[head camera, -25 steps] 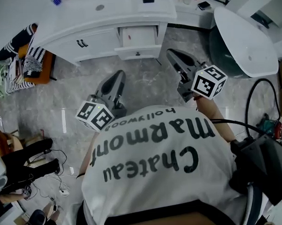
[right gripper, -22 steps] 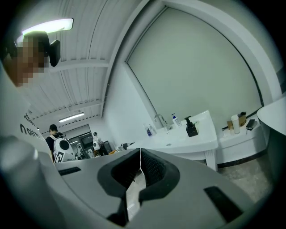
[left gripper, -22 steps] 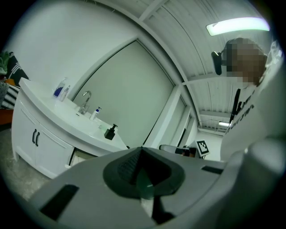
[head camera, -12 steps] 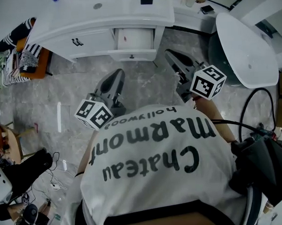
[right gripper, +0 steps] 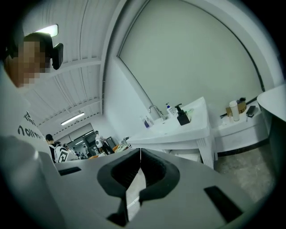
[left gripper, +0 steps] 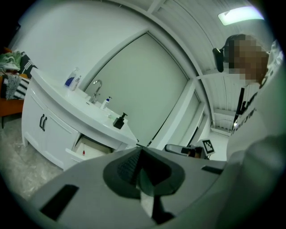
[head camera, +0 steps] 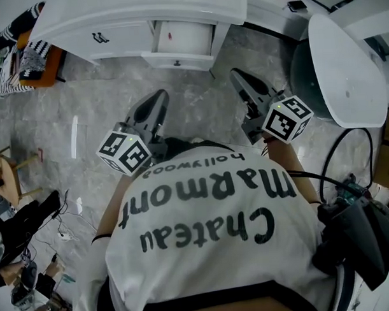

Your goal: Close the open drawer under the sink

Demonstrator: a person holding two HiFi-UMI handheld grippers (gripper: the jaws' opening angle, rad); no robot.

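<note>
The white sink cabinet (head camera: 114,30) stands at the top of the head view, and its drawer (head camera: 181,44) is pulled out toward me, showing a small knob on its front. In the left gripper view the open drawer (left gripper: 91,150) shows under the counter. My left gripper (head camera: 157,99) is shut and empty, held over the floor well short of the drawer. My right gripper (head camera: 239,77) is shut too, also empty, to the right of the drawer and apart from it. Both point toward the cabinet.
A white oval tub (head camera: 347,63) stands at the right. Striped clothes lie on an orange stool (head camera: 35,61) left of the cabinet. Cables and dark gear (head camera: 31,221) lie on the marble floor at the left. Bottles and a black soap dispenser (right gripper: 182,116) stand on the counter.
Both grippers have come nearer to the cabinet and sunk a little. The cabinet and drawer have slid toward the top of the head view.
</note>
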